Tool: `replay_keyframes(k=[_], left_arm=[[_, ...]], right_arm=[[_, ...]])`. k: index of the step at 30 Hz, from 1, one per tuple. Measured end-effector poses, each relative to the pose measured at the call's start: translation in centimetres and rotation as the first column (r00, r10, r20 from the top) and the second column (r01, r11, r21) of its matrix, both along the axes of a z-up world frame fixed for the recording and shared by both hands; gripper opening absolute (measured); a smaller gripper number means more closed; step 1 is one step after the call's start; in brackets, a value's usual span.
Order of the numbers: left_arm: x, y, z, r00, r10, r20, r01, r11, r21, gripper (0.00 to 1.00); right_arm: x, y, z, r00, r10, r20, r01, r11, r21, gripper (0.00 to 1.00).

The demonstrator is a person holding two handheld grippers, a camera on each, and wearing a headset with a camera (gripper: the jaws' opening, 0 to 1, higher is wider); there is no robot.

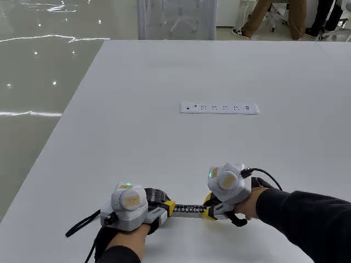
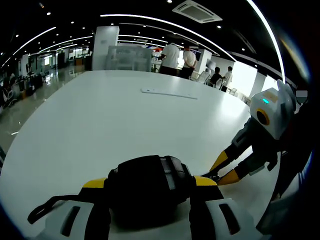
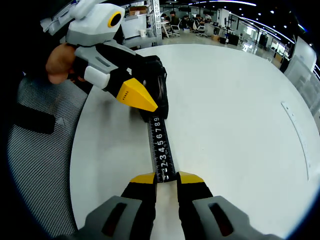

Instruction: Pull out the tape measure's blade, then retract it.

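Pull-out step. Left gripper [image 2: 149, 182] clamps tape measure case [image 3: 156, 85]; right gripper [image 3: 166, 177] pinches blade [image 3: 160, 145] at tip, short length out. Next, likely: draw right gripper away, level, case held steady.

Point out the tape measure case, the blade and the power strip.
tape measure case [image 2: 150, 187]: left gripper view, black top.
blade [image 3: 160, 147]: right gripper view, numbered face.
power strip [image 1: 219, 108]: head view, top centre.
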State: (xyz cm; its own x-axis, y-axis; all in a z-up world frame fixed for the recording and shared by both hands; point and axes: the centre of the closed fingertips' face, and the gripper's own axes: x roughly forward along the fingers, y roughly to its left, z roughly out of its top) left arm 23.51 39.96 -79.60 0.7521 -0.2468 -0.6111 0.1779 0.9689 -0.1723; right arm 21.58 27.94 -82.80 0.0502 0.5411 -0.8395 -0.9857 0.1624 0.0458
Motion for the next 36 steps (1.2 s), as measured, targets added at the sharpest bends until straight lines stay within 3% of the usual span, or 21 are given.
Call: replay_keyframes(k=[36], left_arm=[[0.1, 0.0, 0.0, 1.000, -0.002, -0.003, 0.002, 1.000, -0.012, 0.60]], right_arm=[[0.0, 3.9, 0.1, 1.000, 0.012, -0.003, -0.012, 0.999, 0.042, 0.12]])
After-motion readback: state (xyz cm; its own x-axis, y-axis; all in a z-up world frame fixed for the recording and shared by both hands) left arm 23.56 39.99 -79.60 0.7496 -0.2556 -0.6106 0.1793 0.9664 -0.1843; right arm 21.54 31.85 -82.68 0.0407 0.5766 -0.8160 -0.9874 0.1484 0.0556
